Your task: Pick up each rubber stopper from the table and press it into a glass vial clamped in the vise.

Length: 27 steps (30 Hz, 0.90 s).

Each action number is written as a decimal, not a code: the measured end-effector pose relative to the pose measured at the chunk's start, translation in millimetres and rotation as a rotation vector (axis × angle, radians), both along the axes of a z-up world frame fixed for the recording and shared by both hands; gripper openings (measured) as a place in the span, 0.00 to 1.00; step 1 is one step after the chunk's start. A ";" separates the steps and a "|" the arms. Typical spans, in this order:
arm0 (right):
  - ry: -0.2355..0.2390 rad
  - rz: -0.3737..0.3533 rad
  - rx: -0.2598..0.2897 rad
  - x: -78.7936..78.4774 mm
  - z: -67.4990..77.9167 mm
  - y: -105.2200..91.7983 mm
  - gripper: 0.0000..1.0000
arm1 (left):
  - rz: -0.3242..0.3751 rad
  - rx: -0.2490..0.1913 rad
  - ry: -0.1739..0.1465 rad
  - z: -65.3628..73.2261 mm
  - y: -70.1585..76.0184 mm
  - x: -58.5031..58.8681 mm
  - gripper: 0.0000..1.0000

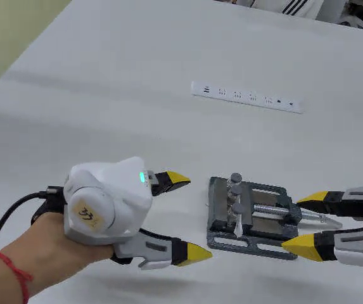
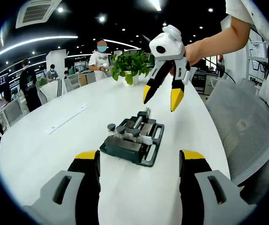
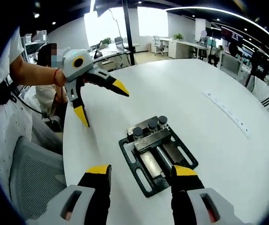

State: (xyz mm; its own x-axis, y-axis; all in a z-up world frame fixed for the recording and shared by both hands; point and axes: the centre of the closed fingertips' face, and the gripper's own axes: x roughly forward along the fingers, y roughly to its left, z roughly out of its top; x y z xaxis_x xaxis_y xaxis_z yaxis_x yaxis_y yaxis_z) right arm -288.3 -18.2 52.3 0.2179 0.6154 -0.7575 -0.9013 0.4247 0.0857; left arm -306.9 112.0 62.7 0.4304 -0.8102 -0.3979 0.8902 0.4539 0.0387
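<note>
White left gripper [image 1: 191, 216], yellow-tipped jaws

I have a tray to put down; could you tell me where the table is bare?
Free: the table between vise and power strip, and beyond the strip. Crowded: around the vise, flanked by the left gripper and right gripper.

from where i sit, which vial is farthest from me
The vial at the row's end toward the power strip; the others stand nearer you.

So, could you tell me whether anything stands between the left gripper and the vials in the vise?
Nothing visible does: just table surface lies between the open left gripper and the vise holding the vials.
</note>
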 end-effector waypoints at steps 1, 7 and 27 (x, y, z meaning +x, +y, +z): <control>0.001 -0.013 0.012 -1.6 -0.8 -3.6 0.51 | 0.003 -0.001 0.005 2.0 -0.2 -1.9 0.69; -0.030 -0.064 0.064 -7.1 -2.5 -20.9 0.63 | 0.014 0.009 0.008 2.8 4.2 -7.2 0.80; -0.101 -0.115 0.197 -24.9 -17.6 -52.2 0.98 | 0.042 0.009 0.036 0.2 6.3 -28.6 0.99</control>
